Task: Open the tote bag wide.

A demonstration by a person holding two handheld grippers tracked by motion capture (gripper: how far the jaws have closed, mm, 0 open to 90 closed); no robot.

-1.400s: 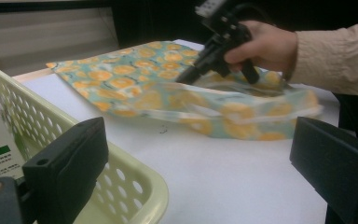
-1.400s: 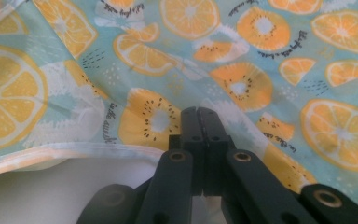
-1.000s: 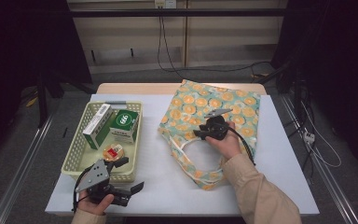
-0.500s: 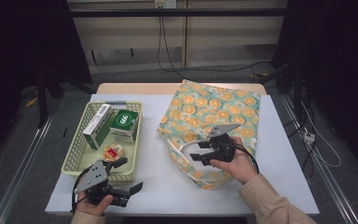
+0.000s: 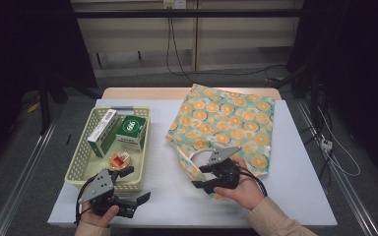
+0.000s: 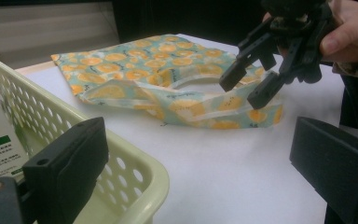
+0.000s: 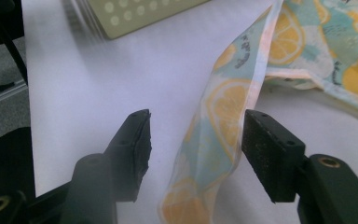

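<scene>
A teal cloth bag printed with orange slices lies flat on the white table; its handle strap loops off the near left corner. My right gripper hovers at that corner, open. In the right gripper view the strap runs between the two spread jaws of the gripper, touching neither pad clearly. My left gripper is open and empty at the table's front edge, just below the basket. The left gripper view shows its jaws wide apart, with the bag and the right gripper beyond.
A pale yellow perforated basket at the left holds a white-and-green box, a green box and a small round orange item. Bare white tabletop lies between the two grippers. Dark floor, rails and cables surround the table.
My right gripper has come back from the middle of the bag to its near left corner, beside the handle strap. The left gripper has hardly moved.
</scene>
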